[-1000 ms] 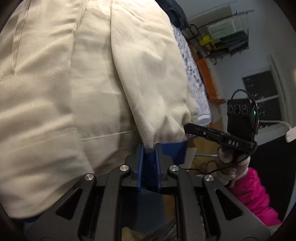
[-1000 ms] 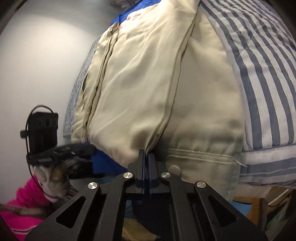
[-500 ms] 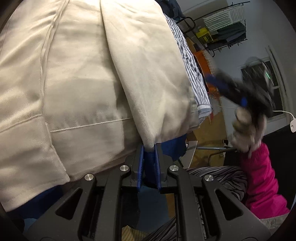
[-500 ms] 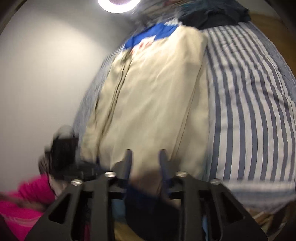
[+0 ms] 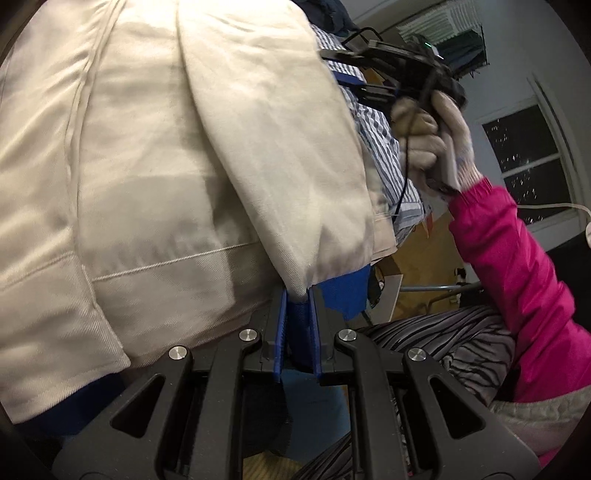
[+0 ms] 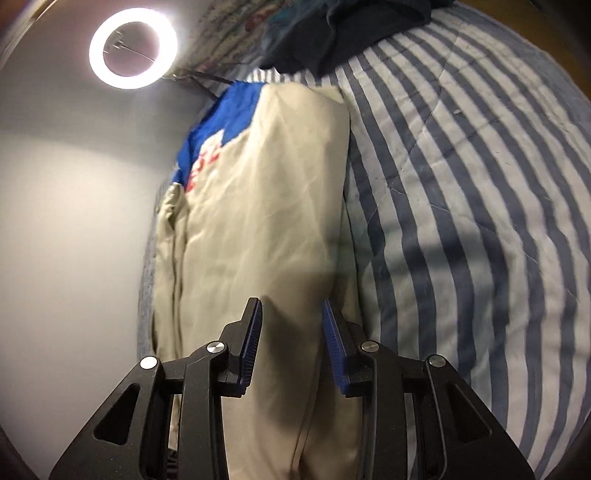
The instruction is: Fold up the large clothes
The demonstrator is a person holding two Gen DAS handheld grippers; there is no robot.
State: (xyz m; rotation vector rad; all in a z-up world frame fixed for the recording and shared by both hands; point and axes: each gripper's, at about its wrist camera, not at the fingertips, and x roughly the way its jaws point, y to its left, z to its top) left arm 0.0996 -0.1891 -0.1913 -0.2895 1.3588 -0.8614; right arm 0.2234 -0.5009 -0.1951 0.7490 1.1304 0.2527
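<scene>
The beige jacket (image 5: pixel 192 177) lies spread on a bed covered by a blue-and-white striped quilt (image 6: pixel 461 206). In the left wrist view the left gripper (image 5: pixel 298 295) is clamped on a corner of the jacket's folded-over flap, the cloth pinched between its blue pads (image 5: pixel 280 325). Blue lining (image 5: pixel 347 295) shows under the hem just beside the grip.

That view alone shows the person: a gloved hand (image 5: pixel 432 136) in a pink sleeve (image 5: pixel 517 280) holds the right gripper (image 5: pixel 354 74) near the jacket's far edge, over the quilt. It also shows a dark window (image 5: pixel 528 155) and a rack of clothes (image 5: pixel 443 33) in the background.

The right wrist view shows the right gripper (image 6: pixel 291 317) with its fingers parted and nothing pressed between them; the jacket lies below, seen through the gap. Only here can the jacket's whole length be seen, running away to a blue shoulder panel (image 6: pixel 225 118) with red lettering (image 6: pixel 203 166). A lit ring lamp (image 6: pixel 133 48) glows by the grey wall (image 6: pixel 66 236), and dark clothes (image 6: pixel 347 29) are heaped at the far end of the bed.
</scene>
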